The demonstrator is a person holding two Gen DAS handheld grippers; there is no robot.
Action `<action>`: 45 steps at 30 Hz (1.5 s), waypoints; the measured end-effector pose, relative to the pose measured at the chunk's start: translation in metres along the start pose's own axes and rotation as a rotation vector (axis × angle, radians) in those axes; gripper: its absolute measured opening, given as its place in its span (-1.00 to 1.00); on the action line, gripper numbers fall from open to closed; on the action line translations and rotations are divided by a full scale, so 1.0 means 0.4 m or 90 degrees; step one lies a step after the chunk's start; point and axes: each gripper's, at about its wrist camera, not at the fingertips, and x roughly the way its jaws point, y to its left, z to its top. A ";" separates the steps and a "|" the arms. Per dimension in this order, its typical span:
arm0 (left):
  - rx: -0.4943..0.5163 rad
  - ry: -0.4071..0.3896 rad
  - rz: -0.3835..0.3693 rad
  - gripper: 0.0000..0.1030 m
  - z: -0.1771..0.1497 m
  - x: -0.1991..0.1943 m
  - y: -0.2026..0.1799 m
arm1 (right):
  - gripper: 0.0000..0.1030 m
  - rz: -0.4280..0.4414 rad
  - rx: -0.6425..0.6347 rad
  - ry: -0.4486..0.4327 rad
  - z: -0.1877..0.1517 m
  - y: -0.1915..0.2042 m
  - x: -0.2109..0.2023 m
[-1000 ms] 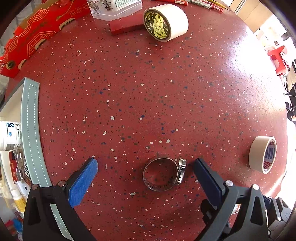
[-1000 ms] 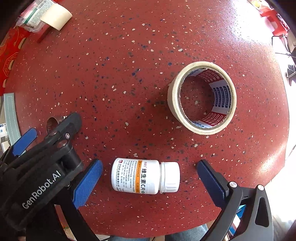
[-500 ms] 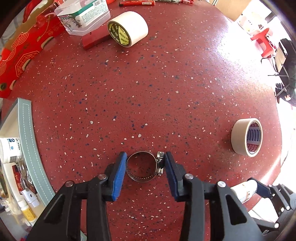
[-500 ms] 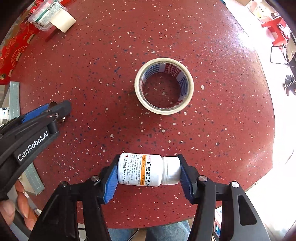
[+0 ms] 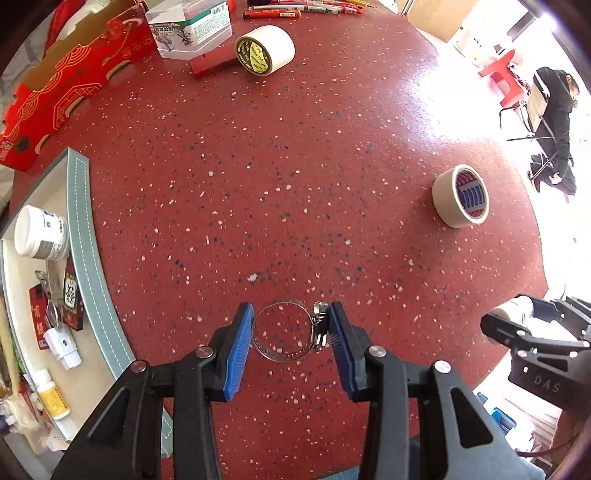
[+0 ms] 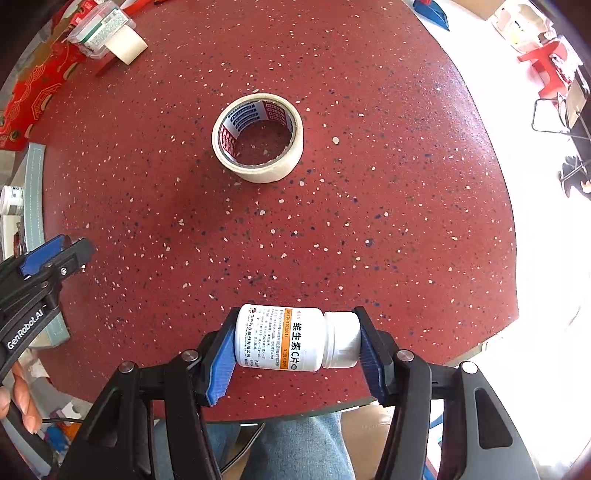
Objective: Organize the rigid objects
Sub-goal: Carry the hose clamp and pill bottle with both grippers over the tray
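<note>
Red speckled tabletop [image 5: 332, 155] fills both views, with bright floor past its edge. Between the blue pads of the left gripper [image 5: 291, 332] sits a metal hose clamp [image 5: 286, 334], a thin ring with its screw against the right pad; the pads are closed on it from both sides. Between the blue pads of the right gripper [image 6: 297, 341] lies a white pill bottle [image 6: 291, 338] on its side, its base against the left pad and its cap against the right pad, pinched tight end to end. Ahead of the right gripper, well apart from the bottle, a roll of cream tape [image 6: 257, 137] lies flat on the table. Far ahead of the left gripper rests a white tape roll [image 5: 265, 50] on its side, near a clear plastic box [image 5: 188, 27], a red box [image 5: 70, 85] and some pens [image 5: 306, 7]. To the left of the left gripper is a grey tray [image 5: 86, 236] with a white jar [image 5: 40, 232] and other small things inside it.
</note>
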 end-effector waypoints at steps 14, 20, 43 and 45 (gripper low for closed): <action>0.001 -0.067 -0.056 -0.13 -0.178 -0.167 0.084 | 0.15 -0.046 -0.103 -0.061 -0.036 0.170 -0.125; -0.044 -0.096 -0.056 -0.13 -0.178 -0.169 0.154 | 0.15 -0.066 -0.162 -0.077 -0.020 0.303 -0.166; -0.291 -0.175 0.011 -0.13 -0.295 -0.236 0.475 | 0.16 -0.033 -0.394 -0.122 0.024 0.678 -0.221; -0.316 -0.179 0.019 -0.13 -0.310 -0.242 0.506 | 0.16 -0.020 -0.412 -0.123 0.021 0.717 -0.224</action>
